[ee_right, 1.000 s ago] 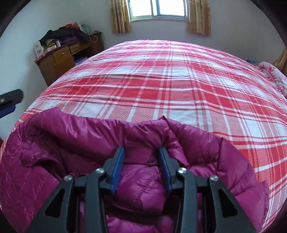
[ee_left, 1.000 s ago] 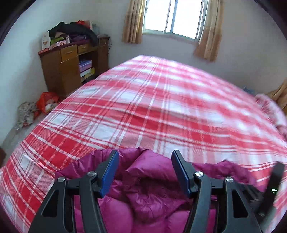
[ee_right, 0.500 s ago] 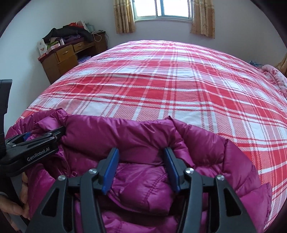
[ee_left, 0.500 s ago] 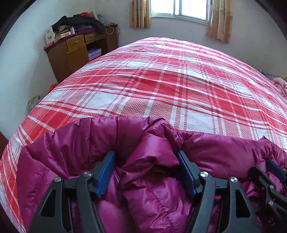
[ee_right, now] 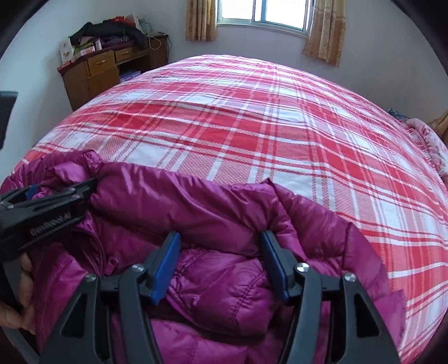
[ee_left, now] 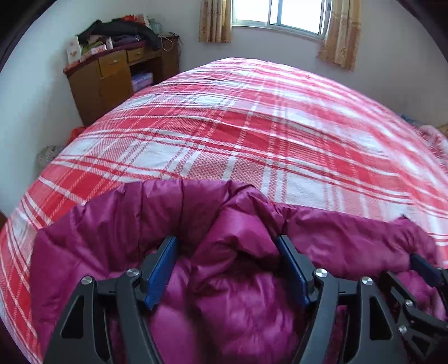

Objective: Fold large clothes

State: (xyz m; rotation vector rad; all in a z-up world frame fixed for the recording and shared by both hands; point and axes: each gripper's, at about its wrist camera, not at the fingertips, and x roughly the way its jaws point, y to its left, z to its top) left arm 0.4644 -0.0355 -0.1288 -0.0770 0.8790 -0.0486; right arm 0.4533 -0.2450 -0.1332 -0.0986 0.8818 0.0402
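Observation:
A magenta quilted down jacket [ee_left: 112, 224] lies bunched on the near edge of the bed [ee_left: 252, 126], which has a red and white plaid sheet. My left gripper [ee_left: 226, 240] points down onto it, jaws wide, with a puffy fold lying loosely between the blue pads. My right gripper [ee_right: 220, 235] sits over the jacket [ee_right: 196, 201] further right. Its jaws are opening, with quilted fabric between them that the pads do not pinch. The left gripper [ee_right: 56, 196] and a hand [ee_right: 22, 280] show at the left edge of the right wrist view.
Beyond the jacket the plaid sheet [ee_right: 252, 112] stretches flat to the far wall. A wooden desk [ee_left: 112, 75] piled with clothes stands at the back left, under a curtained window [ee_left: 277, 14]. A pink blanket [ee_right: 428, 140] lies at the bed's right edge.
Both grippers' jaws have spread wider. The right one, which pinched a fold of the jacket, has let it go. The left gripper has sunk closer to the jacket.

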